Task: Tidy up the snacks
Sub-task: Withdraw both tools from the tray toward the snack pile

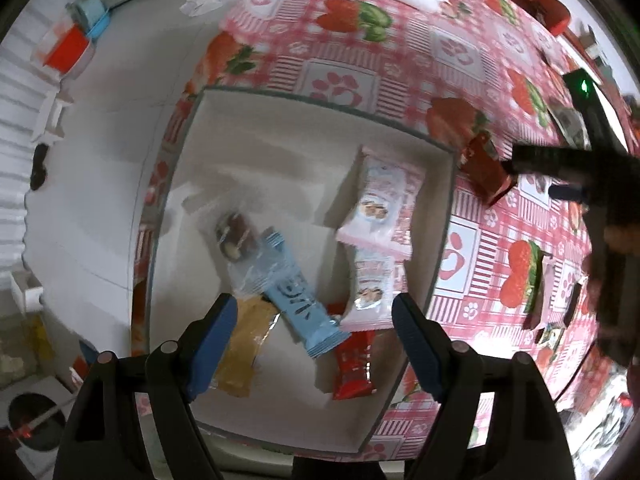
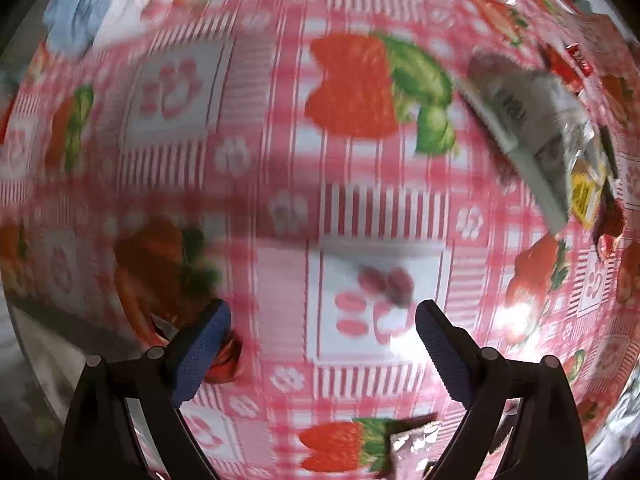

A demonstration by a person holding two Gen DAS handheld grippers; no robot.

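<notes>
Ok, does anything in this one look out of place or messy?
Mildly. Inside the white box the snacks lie jumbled: the blue bar sits diagonally across a clear-wrapped chocolate and a tan packet. A red packet still lies outside on the tablecloth. Nothing looks spilled or torn. The right wrist view is motion-blurred.

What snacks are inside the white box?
The white box holds two pink packets, a blue bar, a red packet, a yellow packet and a clear-wrapped chocolate. Overlaps hide parts.
</notes>
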